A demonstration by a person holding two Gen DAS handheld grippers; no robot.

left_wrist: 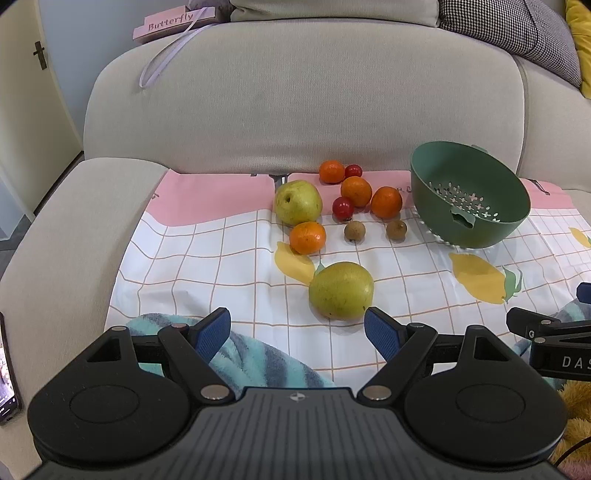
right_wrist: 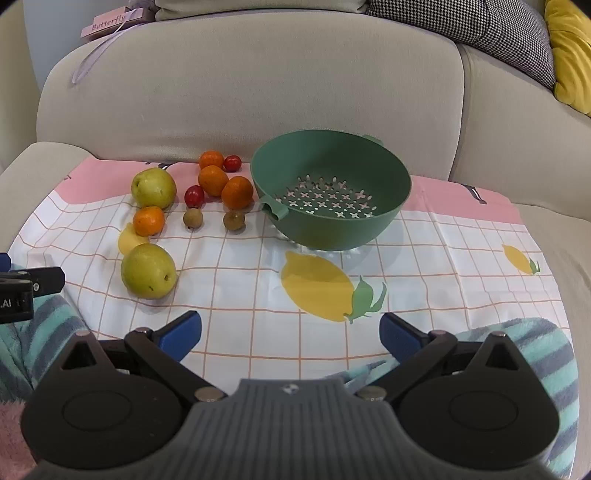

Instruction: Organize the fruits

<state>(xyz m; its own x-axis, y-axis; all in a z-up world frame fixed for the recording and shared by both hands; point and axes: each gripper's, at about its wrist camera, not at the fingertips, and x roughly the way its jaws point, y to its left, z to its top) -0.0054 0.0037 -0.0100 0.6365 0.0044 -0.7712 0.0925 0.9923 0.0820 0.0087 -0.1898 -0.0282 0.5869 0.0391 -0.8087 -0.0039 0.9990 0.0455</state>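
On a sofa seat covered by a white grid-patterned cloth with pink band and lemon prints [right_wrist: 258, 295], an empty green perforated plastic colander bowl [right_wrist: 332, 192] is seen. The fruits lie loose to its left: two yellow-green pears [right_wrist: 149, 270], four oranges [right_wrist: 237, 192], two red cherry tomatoes and two small brown longans. The left gripper [left_wrist: 297, 328] and right gripper [right_wrist: 290, 330] are both held spread wide, nothing between their blue pads [right_wrist: 181, 334].

A home living room: a beige sofa [left_wrist: 295, 110] with cushions [right_wrist: 480, 33] and a lemon-print cloth [right_wrist: 332, 277].
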